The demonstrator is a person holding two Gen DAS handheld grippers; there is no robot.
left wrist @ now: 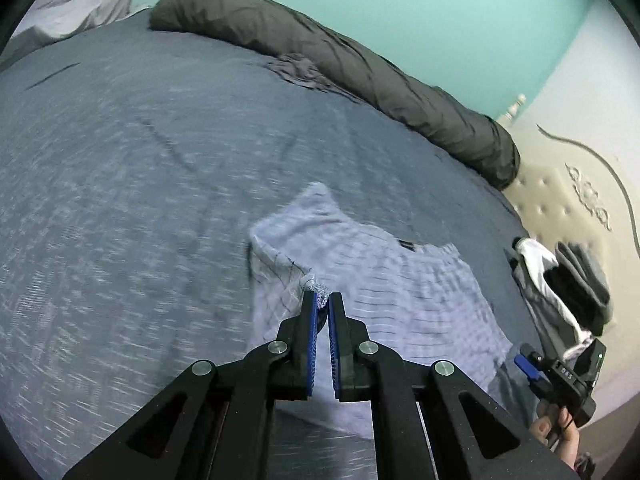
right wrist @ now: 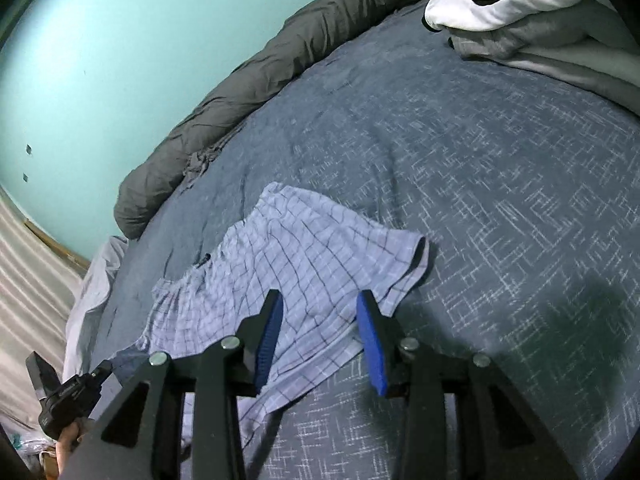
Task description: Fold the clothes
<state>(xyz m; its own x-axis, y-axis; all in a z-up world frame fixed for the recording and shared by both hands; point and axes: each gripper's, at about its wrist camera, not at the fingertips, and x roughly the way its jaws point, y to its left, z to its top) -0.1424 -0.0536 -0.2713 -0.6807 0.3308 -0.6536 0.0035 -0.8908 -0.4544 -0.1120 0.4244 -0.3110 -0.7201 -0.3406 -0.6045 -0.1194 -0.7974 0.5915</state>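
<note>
Both grippers at shorts (right wrist: pixel 288 256): left gripper (left wrist: pixel 322 300) pinches corner, right gripper (right wrist: pixel 320 304) spread.

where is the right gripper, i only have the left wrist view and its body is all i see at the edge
Observer: The right gripper is open over the near edge of the plaid shorts, not gripping.
Operator: anything folded already
Observer: A stack of clothes lies at the far right, white piece on top.
Operator: are the shorts flat on your side
Observer: Mostly; the right leg opening gapes a little.
</note>
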